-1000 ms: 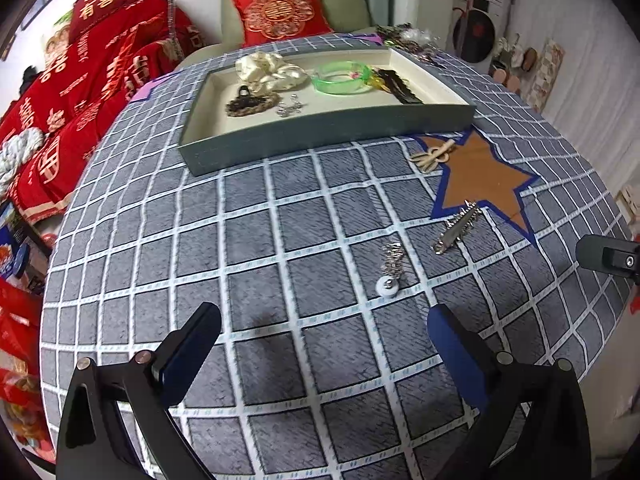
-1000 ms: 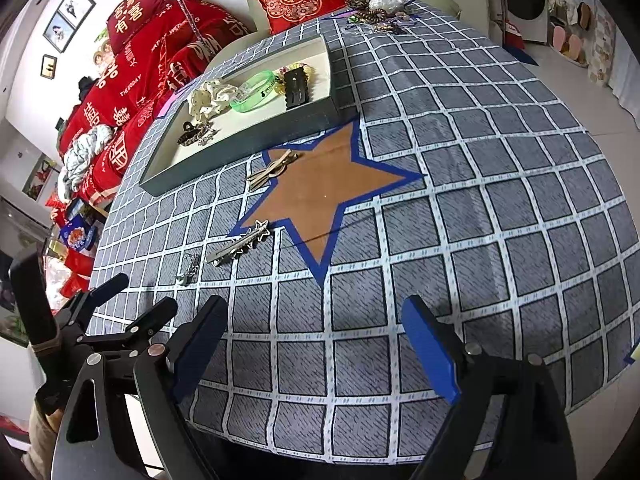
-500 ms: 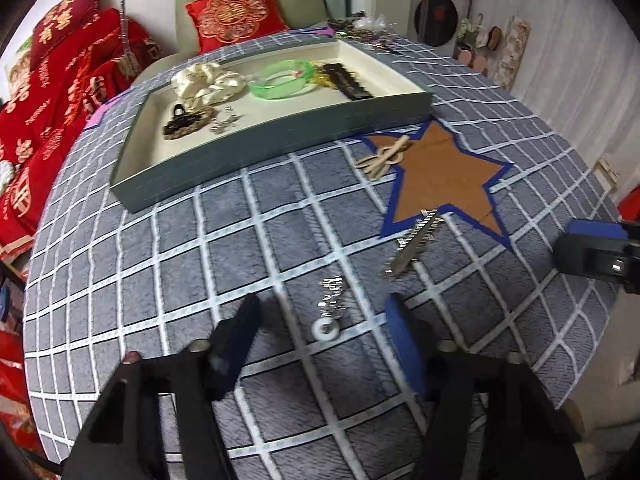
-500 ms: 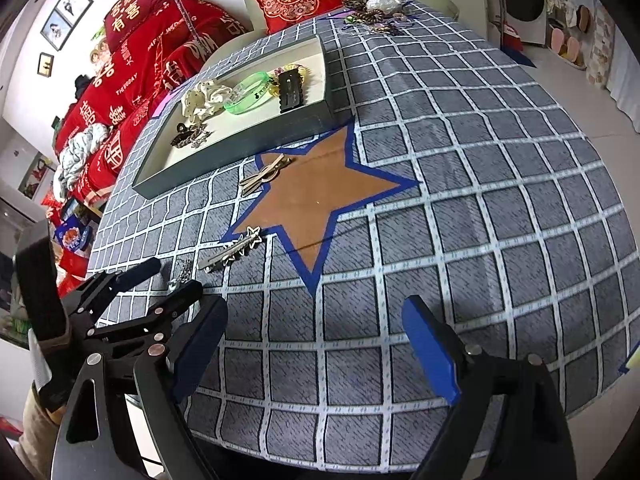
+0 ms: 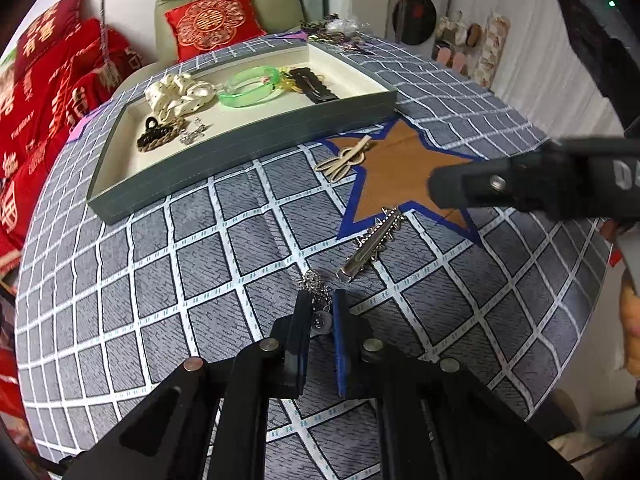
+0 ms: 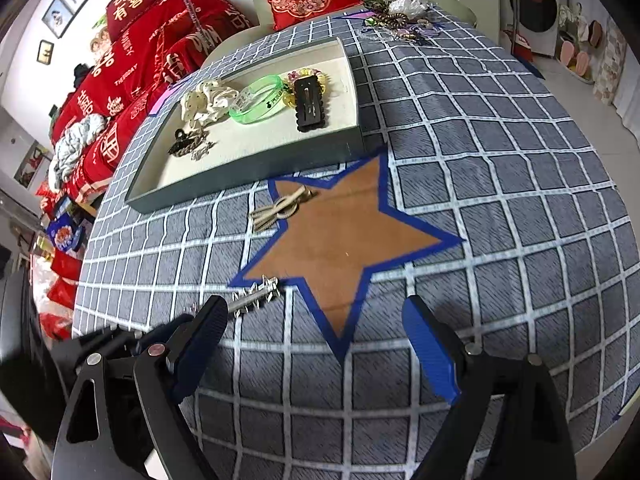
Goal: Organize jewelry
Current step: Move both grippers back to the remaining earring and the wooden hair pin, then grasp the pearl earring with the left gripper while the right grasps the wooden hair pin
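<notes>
My left gripper is shut on a silver chain necklace with a white round pendant lying on the checked tablecloth. A silver hair clip lies just beyond it, also in the right wrist view. A beige hair clip rests at the edge of the brown star. The grey tray holds a cream scrunchie, a green bangle, a black clip and a dark chain piece. My right gripper is open and empty above the star's lower point.
A pile of more jewelry lies at the table's far edge. Red cushions and a sofa stand behind the table. The table's edge curves close on the right.
My left gripper moved forward and down to the necklace and closed its jaws on it. My right gripper moved forward and left, closer to the star.
</notes>
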`<action>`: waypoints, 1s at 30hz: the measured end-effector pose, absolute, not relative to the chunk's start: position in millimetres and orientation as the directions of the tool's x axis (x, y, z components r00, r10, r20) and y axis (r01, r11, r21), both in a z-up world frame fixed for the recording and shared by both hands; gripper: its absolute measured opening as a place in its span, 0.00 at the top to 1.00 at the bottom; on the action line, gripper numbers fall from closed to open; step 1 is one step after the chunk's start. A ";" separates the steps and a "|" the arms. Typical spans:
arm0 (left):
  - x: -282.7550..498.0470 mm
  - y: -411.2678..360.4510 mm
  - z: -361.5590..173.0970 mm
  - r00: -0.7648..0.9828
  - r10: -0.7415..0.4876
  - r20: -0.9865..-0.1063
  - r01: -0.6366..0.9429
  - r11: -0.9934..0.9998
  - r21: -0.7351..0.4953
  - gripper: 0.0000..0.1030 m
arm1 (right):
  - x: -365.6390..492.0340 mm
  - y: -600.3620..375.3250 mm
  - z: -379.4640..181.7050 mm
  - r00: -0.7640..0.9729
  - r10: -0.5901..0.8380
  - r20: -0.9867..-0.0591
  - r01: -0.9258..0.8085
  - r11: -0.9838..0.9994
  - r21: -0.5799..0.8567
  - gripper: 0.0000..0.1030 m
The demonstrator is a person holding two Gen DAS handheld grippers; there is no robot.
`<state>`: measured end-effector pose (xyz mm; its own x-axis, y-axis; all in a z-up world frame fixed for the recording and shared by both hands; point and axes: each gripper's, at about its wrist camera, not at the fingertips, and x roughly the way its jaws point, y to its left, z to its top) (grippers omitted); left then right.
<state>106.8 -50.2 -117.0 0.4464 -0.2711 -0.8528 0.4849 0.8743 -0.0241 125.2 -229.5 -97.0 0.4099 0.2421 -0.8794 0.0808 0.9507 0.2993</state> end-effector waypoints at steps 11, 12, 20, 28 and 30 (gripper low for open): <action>113.8 -13.8 -116.8 0.493 -0.222 -0.841 0.321 0.945 -0.062 0.83 | 164.5 -219.2 -112.4 0.402 0.248 -0.881 0.178 0.923 0.341 0.13; 114.2 -11.6 -116.7 0.496 -0.219 -0.840 0.313 0.948 -0.063 0.83 | 169.2 -216.2 -113.7 0.406 0.237 -0.883 0.188 0.923 0.335 0.16; 116.7 -3.5 -120.3 0.502 -0.208 -0.840 0.283 0.957 -0.067 0.83 | 201.0 -191.8 -117.5 0.422 0.101 -0.901 0.226 0.951 0.213 0.38; 117.4 -5.0 -120.4 0.504 -0.219 -0.835 0.290 0.954 -0.075 0.83 | 199.5 -168.4 -118.6 0.438 -0.030 -0.898 0.135 0.990 0.032 0.72; 117.5 -5.8 -120.1 0.504 -0.220 -0.835 0.290 0.954 -0.076 0.83 | 197.1 -173.7 -117.1 0.440 -0.012 -0.898 0.122 0.991 0.046 0.87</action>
<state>117.5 -5.8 -120.1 0.5042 -0.2200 -0.8351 0.2903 0.9539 -0.0760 197.1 -173.7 -117.1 0.4403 -0.0121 -0.8978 0.1217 0.9915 0.0463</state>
